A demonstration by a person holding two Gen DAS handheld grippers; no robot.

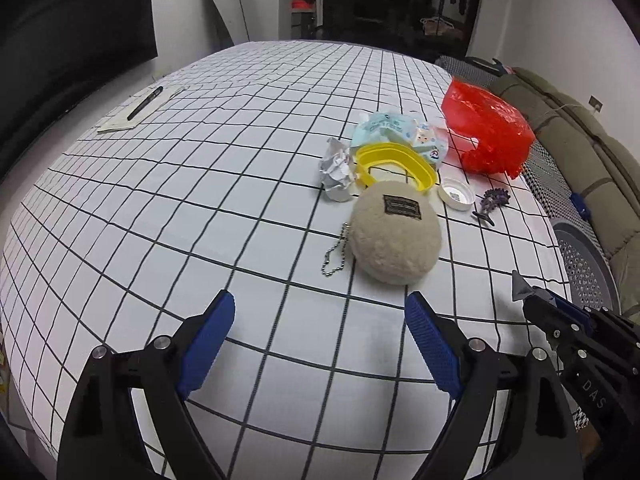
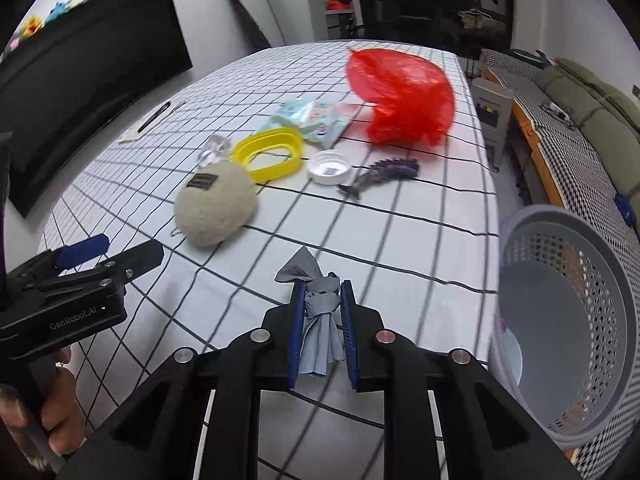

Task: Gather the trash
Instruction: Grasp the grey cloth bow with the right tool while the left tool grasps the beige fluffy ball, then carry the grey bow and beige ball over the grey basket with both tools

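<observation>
My right gripper (image 2: 322, 292) is shut on a crumpled grey-blue tissue (image 2: 320, 312), held above the table's near right part, left of the grey perforated basket (image 2: 568, 320). The tissue's tip shows in the left wrist view (image 1: 520, 286). My left gripper (image 1: 320, 312) is open and empty over the checked tablecloth, just short of a beige fluffy pouch (image 1: 396, 232). Beyond it lie a crumpled foil ball (image 1: 338, 174), a yellow plastic ring (image 1: 396, 164), a light blue wrapper (image 1: 400, 130), a white cap (image 1: 456, 194) and a red plastic bag (image 1: 488, 132).
A purple hair clip (image 1: 494, 202) lies by the cap. A pen on paper (image 1: 144, 104) lies at the far left of the table. A sofa (image 2: 580, 120) runs along the right. A black screen (image 2: 80, 92) stands at the left.
</observation>
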